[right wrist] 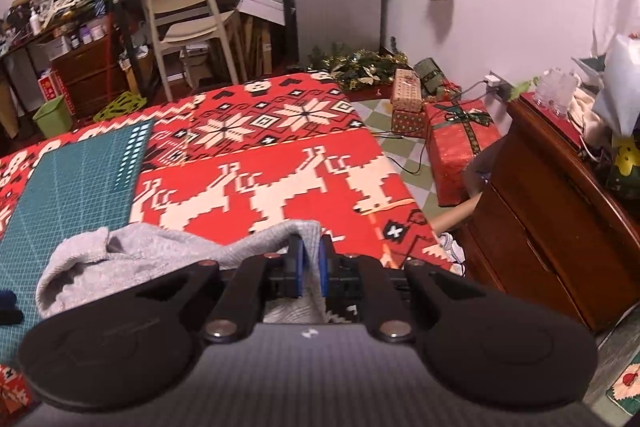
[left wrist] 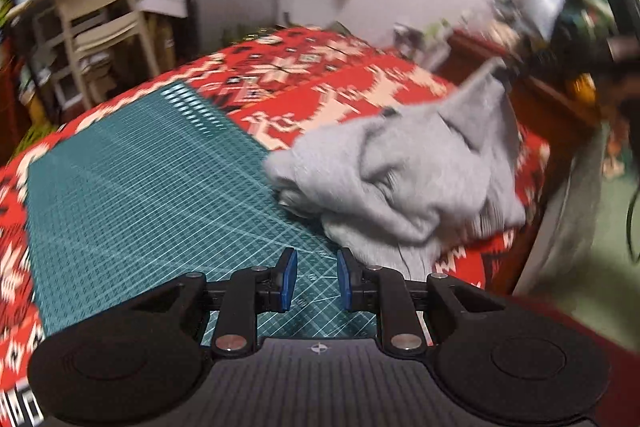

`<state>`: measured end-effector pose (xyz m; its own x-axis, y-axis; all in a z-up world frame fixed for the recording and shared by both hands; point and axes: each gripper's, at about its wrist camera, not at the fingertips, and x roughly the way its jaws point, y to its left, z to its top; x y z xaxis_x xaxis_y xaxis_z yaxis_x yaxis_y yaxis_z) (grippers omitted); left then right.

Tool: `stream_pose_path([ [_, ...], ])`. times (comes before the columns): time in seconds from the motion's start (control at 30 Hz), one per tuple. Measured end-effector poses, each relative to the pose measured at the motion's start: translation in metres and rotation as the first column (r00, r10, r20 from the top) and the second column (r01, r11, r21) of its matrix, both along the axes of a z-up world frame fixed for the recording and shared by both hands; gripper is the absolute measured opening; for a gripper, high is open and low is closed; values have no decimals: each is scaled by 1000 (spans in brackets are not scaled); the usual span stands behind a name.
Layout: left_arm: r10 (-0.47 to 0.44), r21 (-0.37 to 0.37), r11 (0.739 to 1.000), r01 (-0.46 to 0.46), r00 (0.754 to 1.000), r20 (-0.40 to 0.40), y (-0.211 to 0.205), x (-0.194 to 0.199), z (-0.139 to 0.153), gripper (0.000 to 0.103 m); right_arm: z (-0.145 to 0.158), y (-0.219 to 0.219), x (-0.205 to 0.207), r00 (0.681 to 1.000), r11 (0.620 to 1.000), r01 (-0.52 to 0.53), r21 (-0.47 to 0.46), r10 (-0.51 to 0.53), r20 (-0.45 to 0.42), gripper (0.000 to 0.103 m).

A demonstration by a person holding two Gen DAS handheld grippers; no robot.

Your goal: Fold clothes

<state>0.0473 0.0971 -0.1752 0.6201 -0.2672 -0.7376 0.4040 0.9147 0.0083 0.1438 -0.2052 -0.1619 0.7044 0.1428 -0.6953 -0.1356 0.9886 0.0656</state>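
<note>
The right gripper (right wrist: pixel 311 269) has its jaws pinched on an edge of the grey sweatshirt (left wrist: pixel 400 183), which is bunched on the red patterned tablecloth (right wrist: pixel 280 147) beside the green cutting mat (left wrist: pixel 140 179). The left gripper (left wrist: pixel 317 277) hangs over the mat, jaws slightly apart, holding nothing.

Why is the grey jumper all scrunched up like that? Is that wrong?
The grey jumper lies bunched, half on the green mat, not flat. The right gripper pinches one edge; the left gripper holds nothing.
</note>
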Motion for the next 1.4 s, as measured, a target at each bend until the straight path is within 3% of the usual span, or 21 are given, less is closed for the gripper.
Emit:
stream_pose_path([
  [0.17,-37,56,998,34,998,54,-23,12,-3,24,-7,-15,6,1000,1000,25,8,-25,-10,8],
  [0.3,-19,50,999,15,995,93,-30,30,1,37,-12,-25,6,999,999,46,29,-45,-19,8],
  [0.5,-50,56,997,44,993,104,-44,47,2,49,-17,-31,0,999,997,43,70,-41,-32,8],
  [0.67,-83,40,996,80,993,80,-51,62,-2,45,-21,-28,-6,999,995,29,93,-25,-44,9],
  [0.83,-81,-54,995,83,996,36,-50,66,0,28,-22,-22,-14,998,990,4,139,4,-56,9],
  [1.0,-67,-139,988,67,998,3,-44,57,2,28,-20,8,-22,993,981,-97,169,108,-57,9],
  [1.13,-44,-153,987,42,999,-11,-33,42,4,28,-21,49,-31,975,966,-197,169,210,-64,9],
  [1.2,-35,-167,985,32,999,-18,-27,33,5,28,-20,68,-37,967,961,-235,144,246,-64,14],
  [1.3,-30,-175,984,27,999,-15,-20,17,9,28,-17,86,-46,965,964,-254,75,258,-48,18],
  [1.4,-26,-179,984,23,1000,-12,-15,4,11,28,-7,87,-56,973,971,-227,69,230,-27,20],
])
